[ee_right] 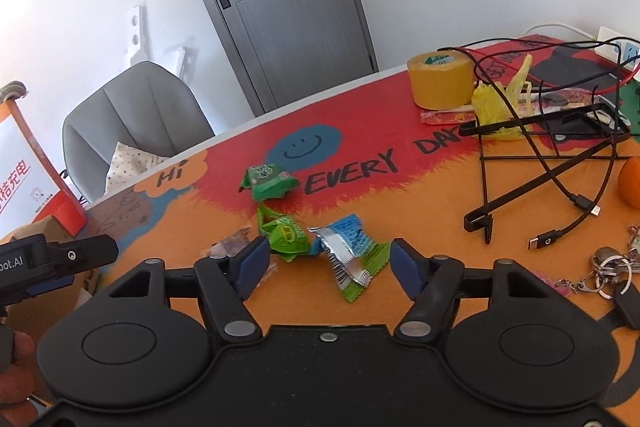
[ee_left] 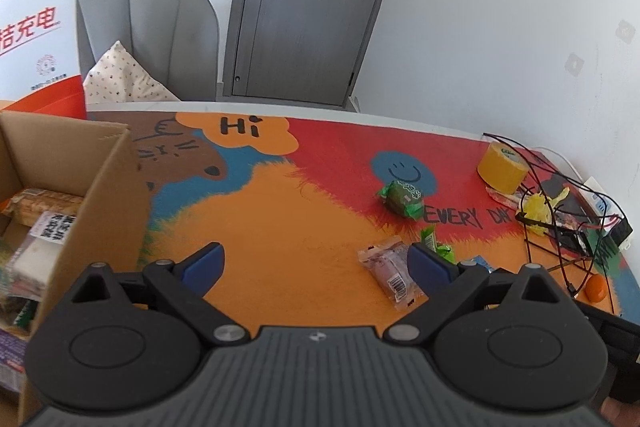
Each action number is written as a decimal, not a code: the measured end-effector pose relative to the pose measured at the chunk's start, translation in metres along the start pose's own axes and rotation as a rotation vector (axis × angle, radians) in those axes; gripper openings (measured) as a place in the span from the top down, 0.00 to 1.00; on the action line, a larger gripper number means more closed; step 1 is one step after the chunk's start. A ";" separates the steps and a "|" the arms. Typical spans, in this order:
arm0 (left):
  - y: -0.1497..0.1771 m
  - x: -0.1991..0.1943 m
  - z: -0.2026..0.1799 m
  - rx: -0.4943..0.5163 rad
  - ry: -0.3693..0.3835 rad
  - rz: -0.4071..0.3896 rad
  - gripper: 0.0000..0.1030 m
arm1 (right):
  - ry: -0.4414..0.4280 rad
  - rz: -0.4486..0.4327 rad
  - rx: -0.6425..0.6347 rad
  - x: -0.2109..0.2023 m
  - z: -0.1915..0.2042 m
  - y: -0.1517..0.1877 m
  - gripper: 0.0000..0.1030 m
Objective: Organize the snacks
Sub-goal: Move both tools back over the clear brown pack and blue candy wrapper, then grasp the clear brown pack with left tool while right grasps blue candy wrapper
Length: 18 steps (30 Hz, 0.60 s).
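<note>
Cardboard box (ee_left: 100, 187) at nine o'clock already holds several packets, so I judge the sorting partly done. On the mat (ee_left: 280, 227), the left gripper (ee_left: 316, 263) hangs open and empty, a pink pack (ee_left: 390, 267) at its three o'clock. Four snacks remain loose: that pack, two green ones (ee_right: 269, 181) (ee_right: 286, 237) and a blue packet (ee_right: 346, 249). The right gripper (ee_right: 326, 263), jaws apart, straddles the blue packet without touching it.
</note>
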State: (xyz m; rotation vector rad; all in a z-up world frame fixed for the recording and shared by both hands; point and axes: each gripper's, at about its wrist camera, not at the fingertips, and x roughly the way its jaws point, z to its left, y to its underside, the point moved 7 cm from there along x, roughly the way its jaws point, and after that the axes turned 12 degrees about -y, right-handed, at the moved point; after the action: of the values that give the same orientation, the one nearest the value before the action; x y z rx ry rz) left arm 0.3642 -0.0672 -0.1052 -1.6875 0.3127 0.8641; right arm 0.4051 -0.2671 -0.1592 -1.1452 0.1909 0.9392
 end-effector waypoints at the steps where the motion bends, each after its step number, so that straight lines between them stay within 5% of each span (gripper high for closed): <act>1: 0.001 0.003 -0.002 0.001 0.000 0.004 0.06 | -0.002 0.002 0.001 0.003 -0.002 0.000 0.35; 8: 0.010 0.020 -0.023 0.028 -0.010 0.007 0.07 | -0.010 0.006 -0.002 0.020 -0.018 -0.001 0.36; 11: 0.013 0.027 -0.031 0.038 -0.017 0.007 0.07 | -0.021 0.016 0.002 0.028 -0.024 0.003 0.52; 18: 0.019 0.034 -0.050 0.075 -0.032 -0.010 0.08 | -0.056 -0.044 0.007 0.017 -0.028 -0.001 0.59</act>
State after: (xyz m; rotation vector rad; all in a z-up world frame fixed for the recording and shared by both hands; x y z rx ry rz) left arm 0.3955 -0.1114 -0.1384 -1.6027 0.3109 0.8609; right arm 0.4257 -0.2816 -0.1808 -1.1117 0.1231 0.9300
